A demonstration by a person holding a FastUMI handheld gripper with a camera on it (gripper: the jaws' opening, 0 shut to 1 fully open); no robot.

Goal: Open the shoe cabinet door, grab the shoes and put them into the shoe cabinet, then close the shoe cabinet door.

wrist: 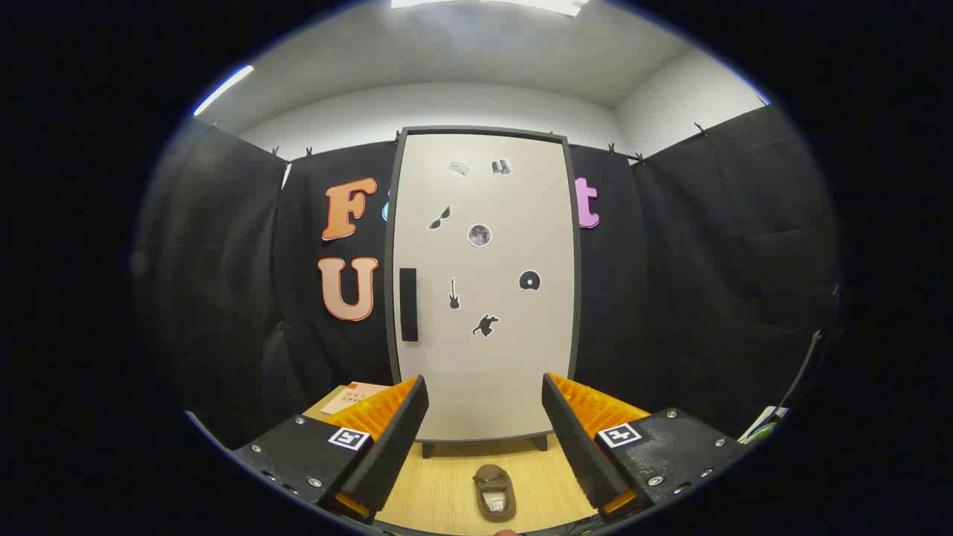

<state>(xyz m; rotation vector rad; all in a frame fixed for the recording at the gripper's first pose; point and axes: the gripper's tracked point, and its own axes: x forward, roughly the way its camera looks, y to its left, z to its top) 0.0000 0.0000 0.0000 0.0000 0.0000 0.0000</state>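
The gripper (484, 432) hangs back from the shoe cabinet (484, 298), its fingers spread wide with nothing between them. The cabinet door (514, 357) is shut, its dark handle (409, 304) on the left side, well beyond the fingers. A single brown shoe (494, 492) lies on the tabletop (447, 491) between the fingers, right in front of the cabinet. My worry is that the door, swinging out, could clip the shoe and push it. The slim handle may also slip from the fingers if caught off-centre.
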